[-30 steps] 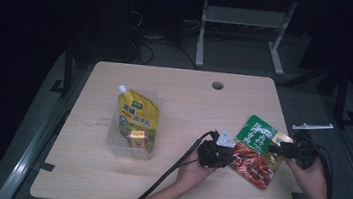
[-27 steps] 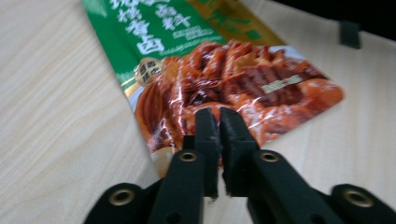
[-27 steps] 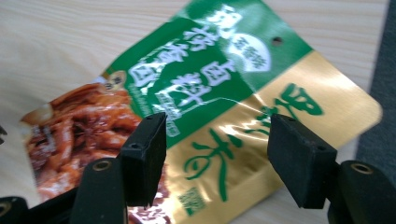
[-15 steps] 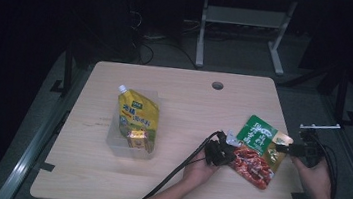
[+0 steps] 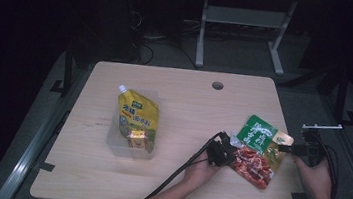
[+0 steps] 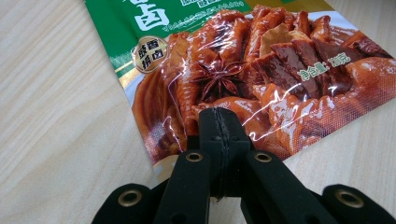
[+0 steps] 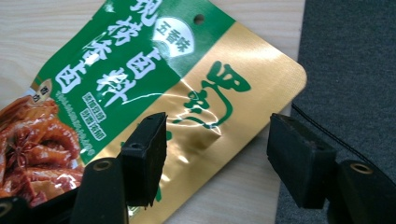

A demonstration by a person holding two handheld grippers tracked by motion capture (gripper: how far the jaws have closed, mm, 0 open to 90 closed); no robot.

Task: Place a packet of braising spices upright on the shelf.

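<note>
Spice packet [image 5: 259,146], the green, gold and red pouch, lies flat near the right edge of the counter [image 5: 183,110], and it is the thing both hands are busy with. Going from big to small: the pale wooden counter carries a clear tray [image 5: 132,140] on its left side with a yellow spout pouch [image 5: 137,117] resting in it, well apart from the packet.

The left tongs [image 5: 228,155] are pinched tight on the packet's lower red corner. The right tongs [image 5: 293,149] hang with their jaws wide apart just beside the gold corner, gripping nothing. By my reckoning the step in hand is the pickup of the packet, one end secured and the other not. The next move would call for the right tongs to slide in over the gold edge and close, so the pouch can be lifted level, likely toward the tray.

From above, the grips are too small to read. The left gripper view shows the jaws meeting on the foil below the star anise picture [image 6: 219,77]. The right gripper view shows the open gap, the gold corner [image 7: 243,93] lying between the jaws, and the counter's edge with dark floor [image 7: 355,56] beyond.
</note>
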